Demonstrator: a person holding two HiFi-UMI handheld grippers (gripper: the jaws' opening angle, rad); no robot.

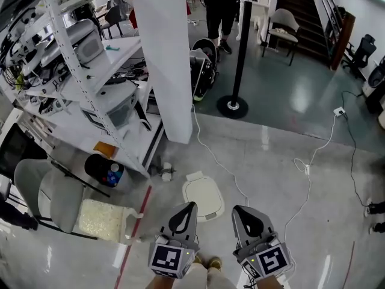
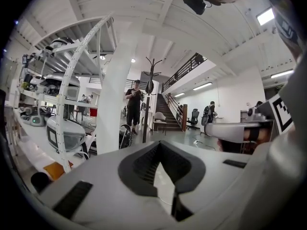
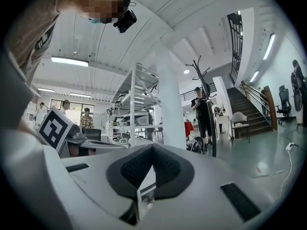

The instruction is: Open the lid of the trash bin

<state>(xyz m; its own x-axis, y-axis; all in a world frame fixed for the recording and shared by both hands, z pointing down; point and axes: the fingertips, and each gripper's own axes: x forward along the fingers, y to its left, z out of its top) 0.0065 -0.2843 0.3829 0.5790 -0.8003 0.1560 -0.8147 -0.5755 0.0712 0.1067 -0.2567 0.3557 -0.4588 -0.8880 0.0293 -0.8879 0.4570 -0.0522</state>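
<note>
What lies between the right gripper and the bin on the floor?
The head view shows a thin white cable crossing the floor between the right gripper and the bin. Nothing else shows there.

A cluttered shelving rack (image 1: 71, 62) stands beside a white pillar (image 1: 163, 53).

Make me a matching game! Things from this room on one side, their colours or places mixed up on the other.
Things:
1. trash bin
2. coat stand
3. chair beside the shelf
4. left gripper

Clues:
A. grey, far left in the head view
B. jaws together, holding nothing
C. white, lid shut, on the floor
D. black, with a round base

Pairs: 1-C, 2-D, 3-A, 4-B
</note>
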